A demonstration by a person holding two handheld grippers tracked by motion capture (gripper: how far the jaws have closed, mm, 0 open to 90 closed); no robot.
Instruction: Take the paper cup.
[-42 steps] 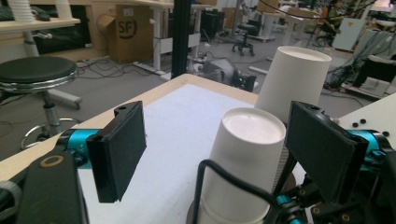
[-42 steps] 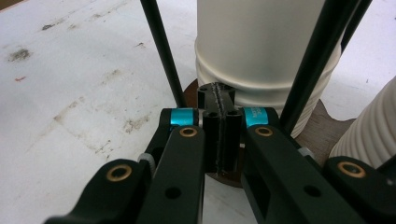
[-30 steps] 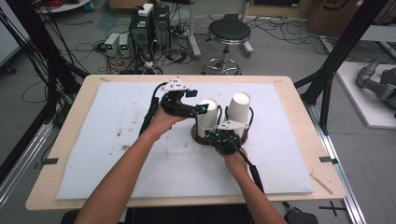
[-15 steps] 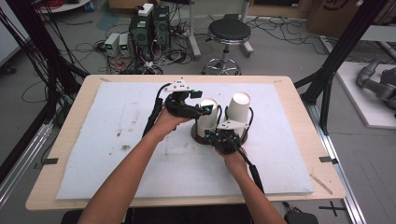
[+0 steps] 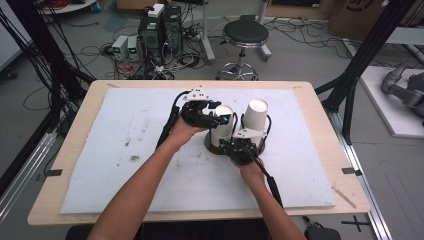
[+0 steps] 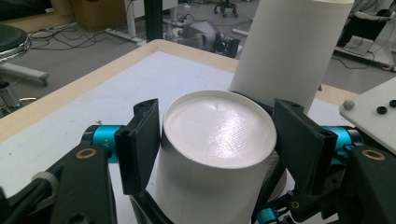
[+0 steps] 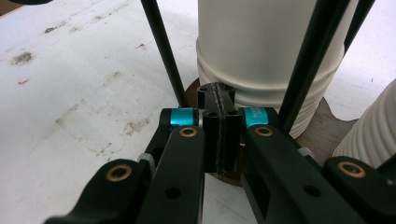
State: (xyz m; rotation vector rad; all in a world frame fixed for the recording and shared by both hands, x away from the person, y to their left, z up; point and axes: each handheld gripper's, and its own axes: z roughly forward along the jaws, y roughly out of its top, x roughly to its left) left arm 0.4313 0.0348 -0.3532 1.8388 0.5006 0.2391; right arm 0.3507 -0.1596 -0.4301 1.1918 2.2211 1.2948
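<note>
We see two white paper cups standing upside down on a dark round holder [image 5: 216, 148] near the middle of the white mat [image 5: 100, 150], their long axes upright and their closed bases facing up. The nearer cup [image 5: 222, 127] stands on the holder's left part and the taller cup [image 5: 255, 116] on its right, just beside it. In the left gripper view the nearer cup [image 6: 215, 154] sits between the two black pads, its flat base turned up toward the camera; the left pad seems to touch the cup wall while the right pad stands a little off, so we read the jaws as spread around it, not clamped. The taller cup [image 6: 292, 46] rises behind it. The left gripper [image 5: 216, 117] reaches over the holder from the left, the forearm slanting up from the lower left. The right gripper [image 5: 240, 149] comes from the near side of the holder, wrist straight, forearm rising from the bottom. In the right gripper view its jaws are pressed together at the holder's edge [image 7: 327, 130]; whether they pinch that edge we cannot tell. Thin black rods [image 7: 163, 51] rise beside the ribbed cup base
</note>
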